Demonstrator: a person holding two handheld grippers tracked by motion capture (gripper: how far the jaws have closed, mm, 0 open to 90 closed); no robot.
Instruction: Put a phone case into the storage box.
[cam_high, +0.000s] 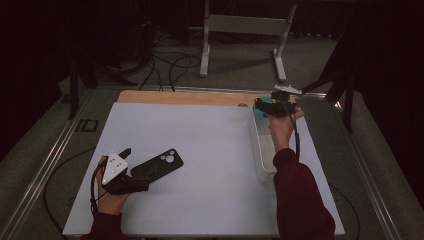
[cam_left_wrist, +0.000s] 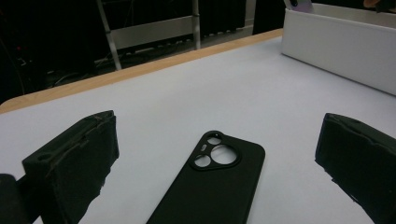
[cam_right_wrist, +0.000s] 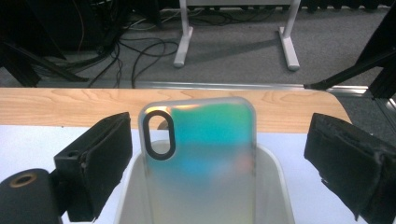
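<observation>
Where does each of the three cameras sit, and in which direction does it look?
High view: above the person's side, looking forward and down at the table; both forearms, left gripper and right gripper show.
Left gripper view: rides on the left gripper, looks along its open jaws at the black phone case.
Right gripper view: rides on the right gripper, looks at the iridescent phone case standing in the white bin.
Shared: the high and left gripper views both show the black phone case and the bin.

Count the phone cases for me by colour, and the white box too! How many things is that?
Black phone case: 1
Shiny rainbow phone case: 1
White box: 1
Total: 3
</observation>
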